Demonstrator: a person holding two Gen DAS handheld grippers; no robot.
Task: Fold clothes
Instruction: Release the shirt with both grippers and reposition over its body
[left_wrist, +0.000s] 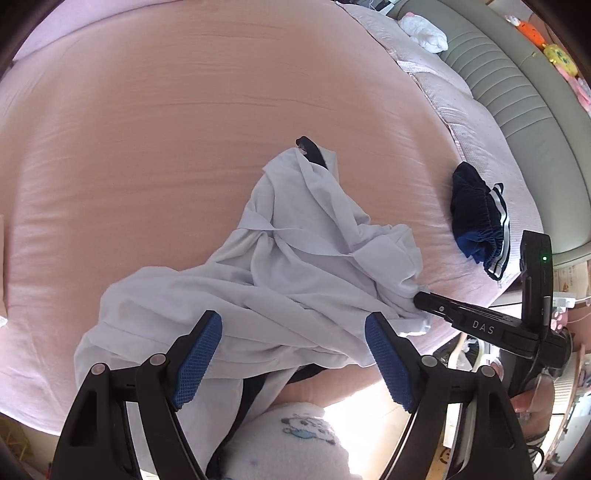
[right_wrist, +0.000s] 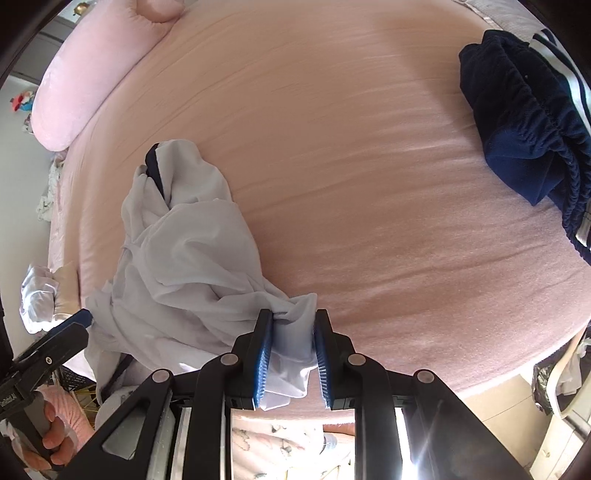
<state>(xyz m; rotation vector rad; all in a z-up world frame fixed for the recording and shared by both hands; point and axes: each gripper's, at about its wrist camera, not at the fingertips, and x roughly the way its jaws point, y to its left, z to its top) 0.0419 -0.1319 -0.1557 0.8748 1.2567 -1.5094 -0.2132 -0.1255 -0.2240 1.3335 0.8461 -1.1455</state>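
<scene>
The white garment (left_wrist: 295, 266) lies crumpled on the pink bed (left_wrist: 184, 110), unfolded. One bunched edge is pinched by the right gripper (right_wrist: 291, 354); the left gripper (left_wrist: 293, 354) is spread above it. A navy garment (right_wrist: 524, 122) lies bundled well apart, so folding remains.

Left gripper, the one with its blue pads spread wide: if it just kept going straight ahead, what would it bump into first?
Most likely the crumpled white garment, which lies right in front of the open left gripper and fills the space beyond its pads. Past that is only pink bedsheet. Exact depth is hard to judge.
</scene>
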